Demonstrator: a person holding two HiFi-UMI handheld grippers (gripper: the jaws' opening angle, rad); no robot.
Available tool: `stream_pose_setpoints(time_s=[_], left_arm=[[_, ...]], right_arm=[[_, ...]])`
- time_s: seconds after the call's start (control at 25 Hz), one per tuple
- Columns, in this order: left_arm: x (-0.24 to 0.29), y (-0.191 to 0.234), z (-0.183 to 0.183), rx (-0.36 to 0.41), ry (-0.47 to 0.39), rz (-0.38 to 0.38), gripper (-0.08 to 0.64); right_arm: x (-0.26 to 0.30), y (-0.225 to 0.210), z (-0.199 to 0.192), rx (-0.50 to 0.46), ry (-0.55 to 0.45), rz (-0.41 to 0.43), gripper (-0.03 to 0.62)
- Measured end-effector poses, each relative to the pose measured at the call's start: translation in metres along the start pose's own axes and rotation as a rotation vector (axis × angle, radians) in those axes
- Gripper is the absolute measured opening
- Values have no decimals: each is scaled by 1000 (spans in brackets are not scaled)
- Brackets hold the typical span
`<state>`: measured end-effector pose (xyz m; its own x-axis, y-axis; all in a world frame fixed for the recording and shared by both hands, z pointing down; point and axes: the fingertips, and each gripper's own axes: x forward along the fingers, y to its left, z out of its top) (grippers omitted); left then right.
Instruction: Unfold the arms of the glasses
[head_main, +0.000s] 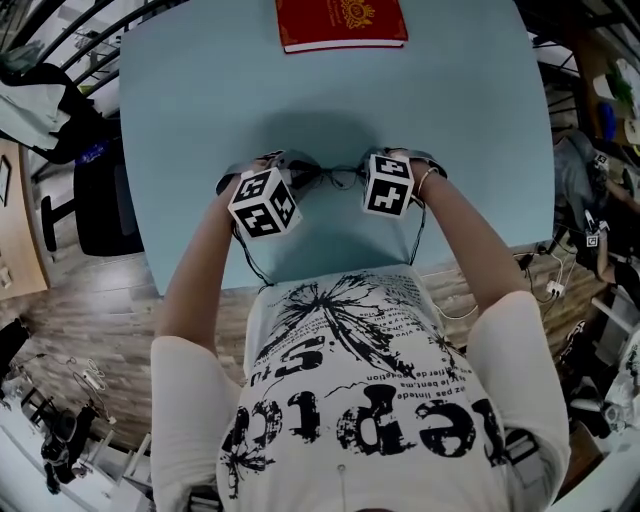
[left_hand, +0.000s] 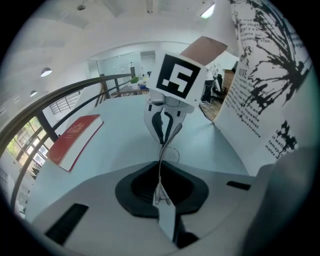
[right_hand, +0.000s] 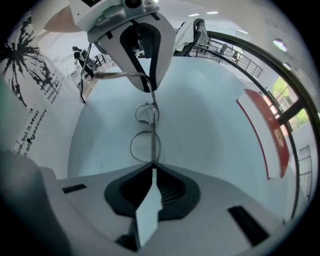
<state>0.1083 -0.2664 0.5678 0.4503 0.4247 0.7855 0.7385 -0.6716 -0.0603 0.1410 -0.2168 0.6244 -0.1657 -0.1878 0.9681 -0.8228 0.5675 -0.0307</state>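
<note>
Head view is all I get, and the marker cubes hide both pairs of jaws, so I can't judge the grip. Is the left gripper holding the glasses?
Observer: Yes, the left gripper is shut on a thin metal end of the glasses.
Operator: And the right?
Observer: The right gripper is shut on the opposite end.
Operator: Any arm unfolded?
Observer: One arm sticks out sideways near the left gripper's jaws.

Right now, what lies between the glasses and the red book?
Nothing: the head view shows only bare blue table between the glasses and the red book at the far edge.
</note>
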Motion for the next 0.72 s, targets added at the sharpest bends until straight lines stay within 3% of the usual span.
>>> stream_pose_setpoints(time_s=[0.44,0.72], left_arm=[[-35,2,-24,-144,-85,73,28],[-39,-6,-28,-165,-100,76,29]], right_arm=[[-2,0,-16,-2,88,-49,38],[-7,1,-14,47,90,-62,53]])
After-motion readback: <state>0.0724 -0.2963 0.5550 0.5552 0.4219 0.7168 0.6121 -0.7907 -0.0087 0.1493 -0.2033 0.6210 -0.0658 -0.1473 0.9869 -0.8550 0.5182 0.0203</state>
